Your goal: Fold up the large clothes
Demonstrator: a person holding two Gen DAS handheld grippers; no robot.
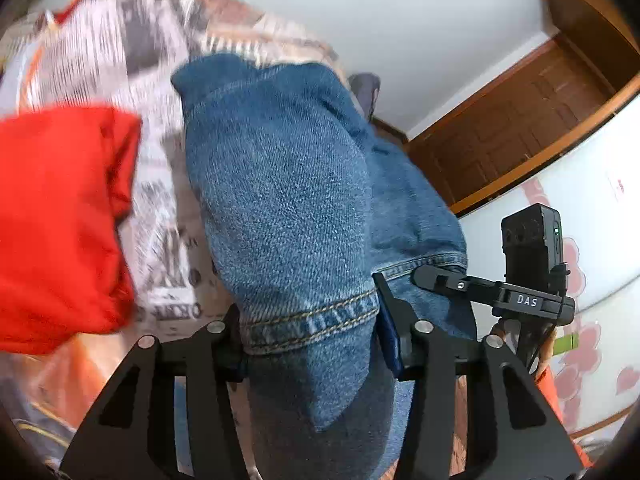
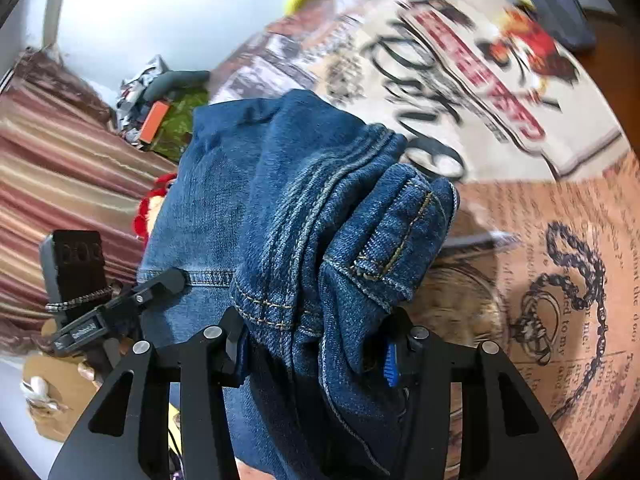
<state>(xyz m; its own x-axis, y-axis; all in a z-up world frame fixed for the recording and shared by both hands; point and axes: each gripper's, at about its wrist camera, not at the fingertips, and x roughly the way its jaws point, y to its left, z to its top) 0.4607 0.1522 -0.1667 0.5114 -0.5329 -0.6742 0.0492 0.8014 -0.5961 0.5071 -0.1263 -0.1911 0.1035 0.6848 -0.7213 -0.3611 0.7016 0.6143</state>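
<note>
Left gripper: our left gripper (image 1: 310,344) is clamped on the hemmed end of the jeans (image 1: 288,200), with denim bunched between its black fingers (image 1: 394,320) and the stitched hem running across the gap.
Right gripper: our right gripper (image 2: 316,344) is clamped on a thick bundle of the same jeans (image 2: 304,216), several seamed folds packed between its fingers (image 2: 232,336); a blue pad (image 2: 391,364) shows on the inner face of the right-hand finger.
Jeans, place: we see the blue denim held at both ends and hanging off the surface, in front of the printed bedspread (image 1: 152,184).
Other gripper seen from the left: in the left wrist view the right gripper's (image 1: 436,276) black finger lies on the denim hem at the right, with its camera block above it.
Other gripper seen from the right: in the right wrist view the left gripper (image 2: 168,280) touches the denim hem at the left; fingertips of the hand (image 2: 86,368) holding it show below.
Bedspread: newspaper-style print with red lettering and a chain drawing (image 2: 576,280); it is motion-blurred in both views.
Red garment: a red cloth (image 1: 60,220) lies on the bedspread, left of the jeans.
Background: a brown wooden door (image 1: 520,120) and a striped curtain (image 2: 60,160).
</note>
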